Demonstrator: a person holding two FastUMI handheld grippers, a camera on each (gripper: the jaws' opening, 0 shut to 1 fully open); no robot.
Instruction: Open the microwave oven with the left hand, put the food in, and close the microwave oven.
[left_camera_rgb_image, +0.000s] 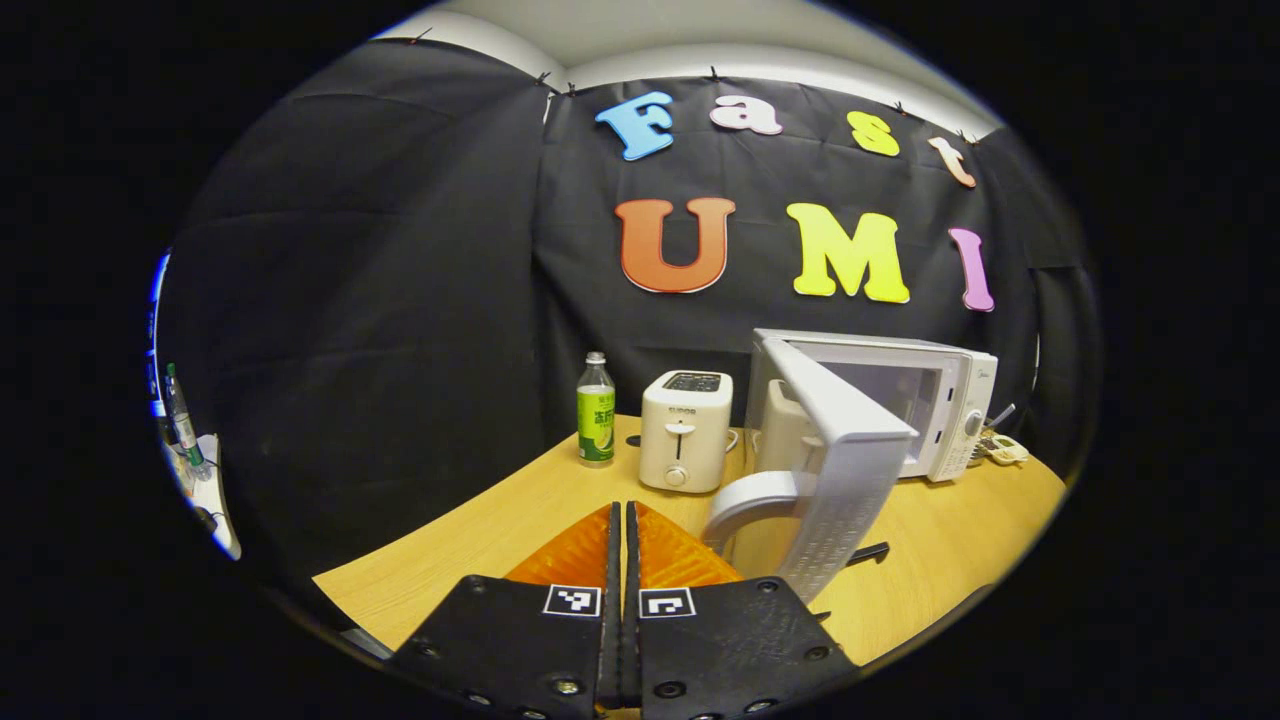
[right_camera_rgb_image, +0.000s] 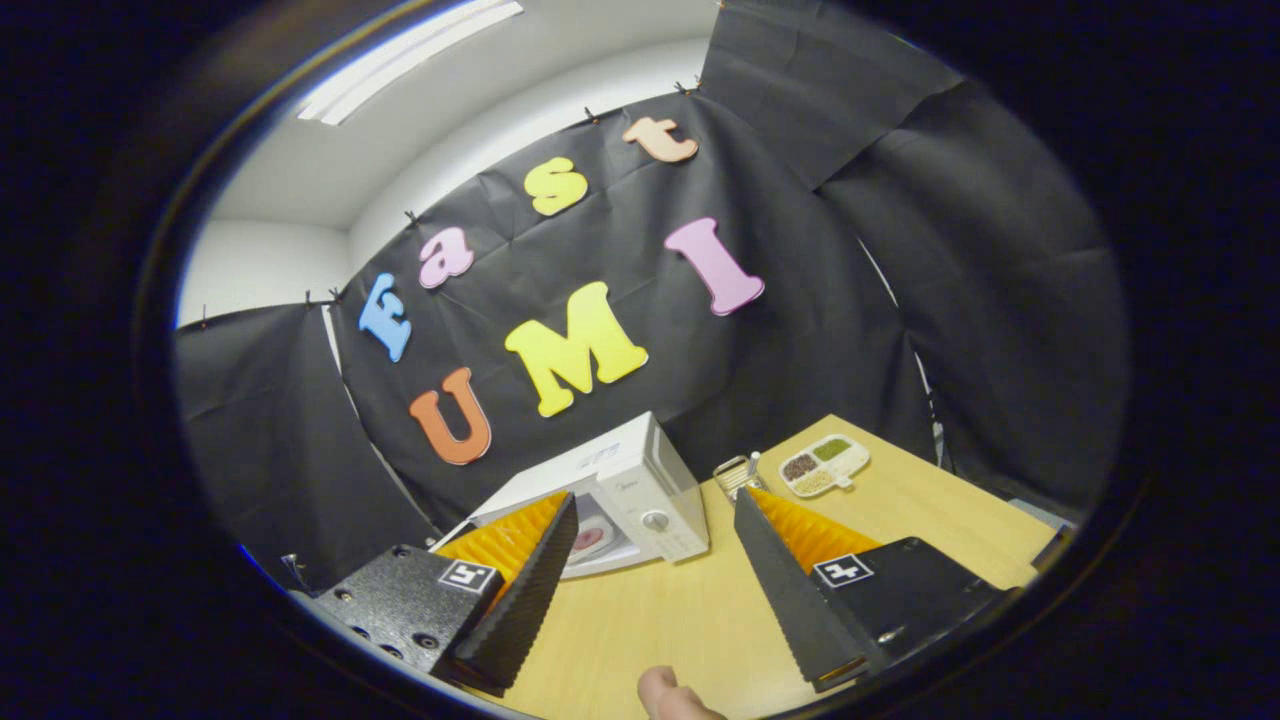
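The microwave oven door stands open, food apparently inside. The left gripper, closed and empty, could shove the oven when pushing the door. The right gripper, wide open, holds nothing.

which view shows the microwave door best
The left gripper view: the microwave door stands swung open close in front, with its curved handle and inner face plain. The right gripper view shows the microwave farther off, its cavity open behind the right gripper's finger, with the door itself hard to make out.
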